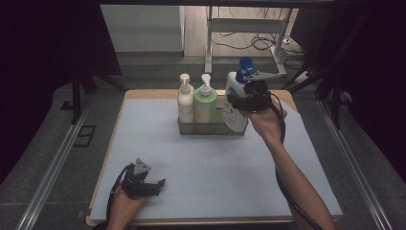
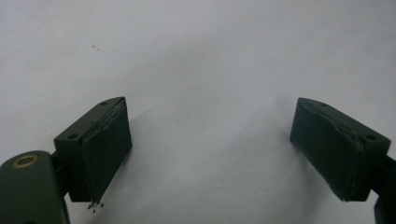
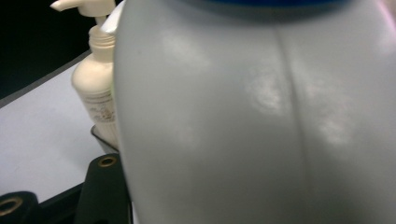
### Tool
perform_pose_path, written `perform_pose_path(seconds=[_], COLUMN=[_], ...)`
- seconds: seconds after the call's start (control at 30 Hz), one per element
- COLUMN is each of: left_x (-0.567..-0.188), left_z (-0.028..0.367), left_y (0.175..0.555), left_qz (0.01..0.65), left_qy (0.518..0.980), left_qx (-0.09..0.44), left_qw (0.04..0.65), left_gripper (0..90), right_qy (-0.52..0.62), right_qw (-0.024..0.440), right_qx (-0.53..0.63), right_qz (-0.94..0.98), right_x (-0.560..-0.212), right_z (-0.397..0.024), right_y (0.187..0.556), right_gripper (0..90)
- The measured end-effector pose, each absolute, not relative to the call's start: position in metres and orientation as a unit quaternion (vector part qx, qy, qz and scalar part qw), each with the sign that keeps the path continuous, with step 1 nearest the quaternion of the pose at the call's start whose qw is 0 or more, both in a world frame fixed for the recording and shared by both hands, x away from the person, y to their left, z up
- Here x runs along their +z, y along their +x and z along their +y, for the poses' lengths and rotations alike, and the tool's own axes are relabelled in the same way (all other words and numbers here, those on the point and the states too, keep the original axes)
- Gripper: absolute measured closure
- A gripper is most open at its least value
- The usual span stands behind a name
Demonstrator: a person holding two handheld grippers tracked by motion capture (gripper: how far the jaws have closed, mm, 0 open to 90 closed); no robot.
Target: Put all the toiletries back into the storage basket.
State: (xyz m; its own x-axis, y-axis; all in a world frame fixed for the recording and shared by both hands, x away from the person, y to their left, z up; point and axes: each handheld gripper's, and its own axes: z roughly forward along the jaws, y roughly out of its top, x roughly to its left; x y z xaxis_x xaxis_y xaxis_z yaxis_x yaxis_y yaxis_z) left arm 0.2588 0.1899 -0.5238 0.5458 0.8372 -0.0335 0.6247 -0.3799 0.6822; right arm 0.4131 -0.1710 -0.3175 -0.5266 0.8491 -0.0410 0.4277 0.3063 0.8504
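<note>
My right gripper [image 1: 239, 101] is shut on a white bottle [image 1: 235, 120] with a blue cap [image 1: 245, 64]. It holds the bottle tilted at the right end of a clear tray [image 1: 210, 128] at the back of the table. In the right gripper view the white bottle [image 3: 257, 116] sits right against the camera and covers most of the jaws. A cream pump bottle [image 1: 185, 100] and a green pump bottle [image 1: 205, 103] stand upright in the tray, left of the held one. My left gripper [image 1: 160, 184] rests open near the front left, its jaws [image 2: 210, 112] wide over bare mat.
A pale blue mat [image 1: 206, 167] covers the wooden table. Dark floor surrounds it, with rails along both sides. A white frame [image 1: 249, 28] and loose cables lie beyond the far edge. The cream pump bottle [image 3: 95, 88] stands beside the held one.
</note>
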Motion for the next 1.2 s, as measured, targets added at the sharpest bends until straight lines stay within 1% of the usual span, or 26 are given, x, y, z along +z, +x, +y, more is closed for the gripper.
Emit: perform_pose_path(seconds=[0.5,1.03,1.2], left_x=[-0.524,-0.524,-0.524], left_z=[0.190,0.190,0.190], left_y=[0.259,0.259,0.259], left_qz=[0.448,0.448,0.449], left_qy=[0.815,0.815,0.815], left_qx=[0.161,0.160,0.160], left_qw=[0.330,0.329,0.329], left_gripper=[12.1,12.1,12.1], right_qy=[0.442,0.450,0.454], right_qw=[0.262,0.274,0.274], right_qx=[0.419,0.424,0.420], right_qz=[0.749,0.737,0.736], right_x=[-0.328,-0.333,-0.342], right_z=[-0.167,-0.157,-0.154], right_y=[0.442,0.463,0.470], right_gripper=[40.6,40.6,40.6])
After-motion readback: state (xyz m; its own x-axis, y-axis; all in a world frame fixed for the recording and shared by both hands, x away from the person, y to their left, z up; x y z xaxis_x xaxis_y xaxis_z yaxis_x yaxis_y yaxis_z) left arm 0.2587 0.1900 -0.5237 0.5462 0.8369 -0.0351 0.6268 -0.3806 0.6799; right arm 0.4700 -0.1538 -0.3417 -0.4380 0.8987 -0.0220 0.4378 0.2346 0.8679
